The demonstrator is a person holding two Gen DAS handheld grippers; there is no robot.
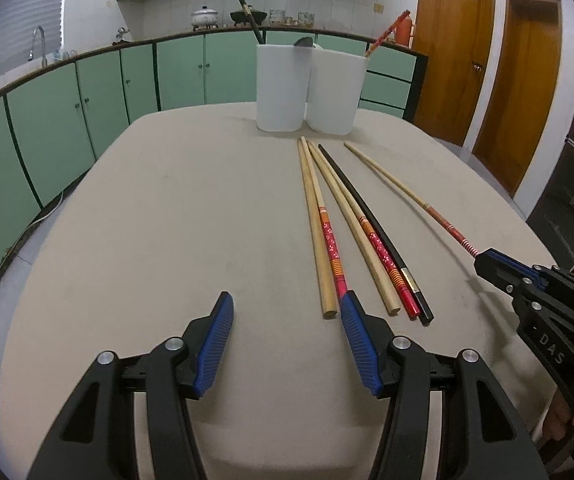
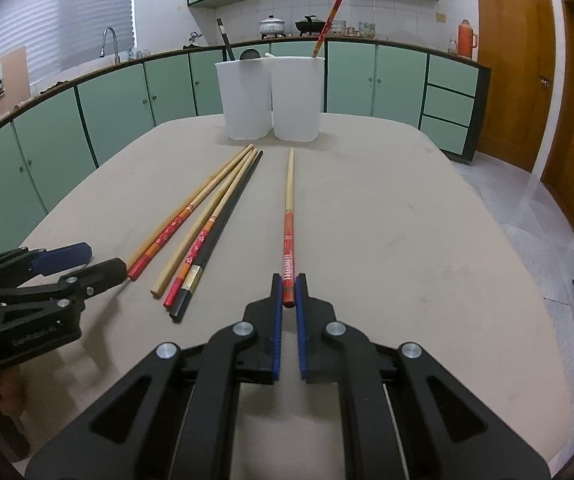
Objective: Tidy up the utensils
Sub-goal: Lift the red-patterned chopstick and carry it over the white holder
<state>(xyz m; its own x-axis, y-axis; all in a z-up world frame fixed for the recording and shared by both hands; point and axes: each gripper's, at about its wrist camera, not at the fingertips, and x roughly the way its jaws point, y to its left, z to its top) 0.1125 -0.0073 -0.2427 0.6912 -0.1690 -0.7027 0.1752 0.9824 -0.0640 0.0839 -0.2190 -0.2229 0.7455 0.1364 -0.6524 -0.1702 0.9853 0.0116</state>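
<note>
Two white bins [image 2: 271, 96] stand side by side at the table's [image 2: 387, 240] far edge, with a few utensils poking out. Five chopsticks [image 1: 351, 232] lie bunched on the table before them. Left tool [image 1: 287, 304] hovers released near their ends. Right tool [image 2: 289, 292] is clenched on the red end of a lone chopstick [image 2: 288, 216]

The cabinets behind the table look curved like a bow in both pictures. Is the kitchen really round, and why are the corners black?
Lens effect: in the left wrist view the green cabinets bow around the table, and the right wrist view bends them the same way; black corners are the fisheye's round edge. The left gripper looks sharp, the hand below it blurred.
</note>
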